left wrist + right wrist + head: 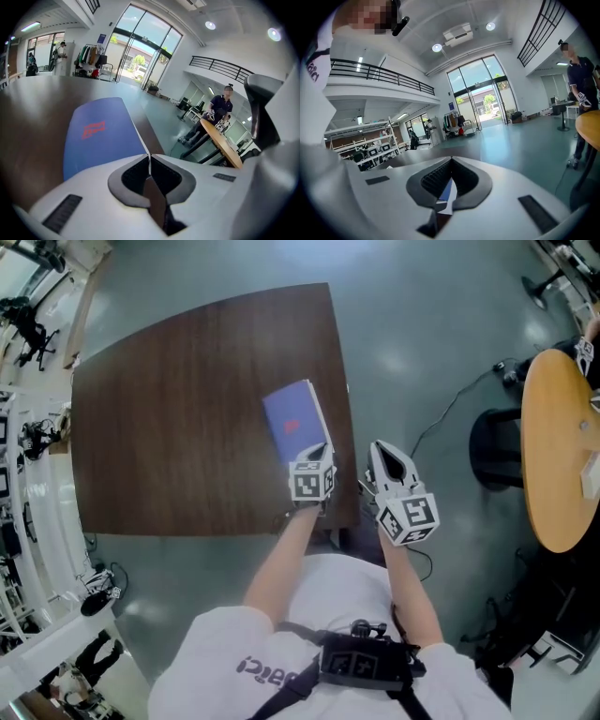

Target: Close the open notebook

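Observation:
The notebook (292, 418) lies closed on the dark wooden table (187, 427), blue cover up, close to the table's right edge. In the left gripper view its cover (93, 136) with a red print stretches away just beyond the jaws. My left gripper (322, 450) hangs over the notebook's near end, jaws shut, nothing between them. Beside it to the right, my right gripper (377, 450) is off the table's edge, over the floor. Its jaws (451, 160) also meet, with nothing gripped.
The table's near right corner (349, 521) sits just under my hands. A round light-wood table (553, 446) and a black stool base (492, 446) stand to the right, with a cable (450, 404) on the floor. A person (220, 105) stands by that round table.

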Available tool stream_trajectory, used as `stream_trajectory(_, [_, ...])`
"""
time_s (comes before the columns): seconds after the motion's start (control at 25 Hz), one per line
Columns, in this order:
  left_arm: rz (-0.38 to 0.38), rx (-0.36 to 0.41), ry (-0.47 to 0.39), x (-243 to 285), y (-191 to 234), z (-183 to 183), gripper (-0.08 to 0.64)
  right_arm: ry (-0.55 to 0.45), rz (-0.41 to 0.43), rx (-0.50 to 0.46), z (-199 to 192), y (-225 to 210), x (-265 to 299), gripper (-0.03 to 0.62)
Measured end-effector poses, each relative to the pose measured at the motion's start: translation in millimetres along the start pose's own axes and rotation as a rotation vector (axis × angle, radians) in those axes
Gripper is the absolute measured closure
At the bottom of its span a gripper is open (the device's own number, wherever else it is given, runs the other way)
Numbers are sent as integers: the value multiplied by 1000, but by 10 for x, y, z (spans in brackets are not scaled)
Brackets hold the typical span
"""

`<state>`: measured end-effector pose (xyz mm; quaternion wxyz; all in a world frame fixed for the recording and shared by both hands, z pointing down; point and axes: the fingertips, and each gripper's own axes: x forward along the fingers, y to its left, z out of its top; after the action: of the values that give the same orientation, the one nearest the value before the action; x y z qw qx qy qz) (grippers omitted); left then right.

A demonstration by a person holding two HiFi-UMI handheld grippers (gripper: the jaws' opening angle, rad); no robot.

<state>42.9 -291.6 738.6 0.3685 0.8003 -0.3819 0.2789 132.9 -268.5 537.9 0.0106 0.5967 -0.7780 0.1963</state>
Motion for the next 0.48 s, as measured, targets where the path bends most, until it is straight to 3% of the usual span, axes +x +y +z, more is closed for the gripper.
stream_trajectory(0.28, [16, -11, 67, 248, 39, -177, 538, -6, -14, 17, -39, -139, -85, 592])
stream_trajectory(0.48, [9, 10, 66, 290, 24, -133, 538, -15, -8, 21, -30, -124, -81, 592])
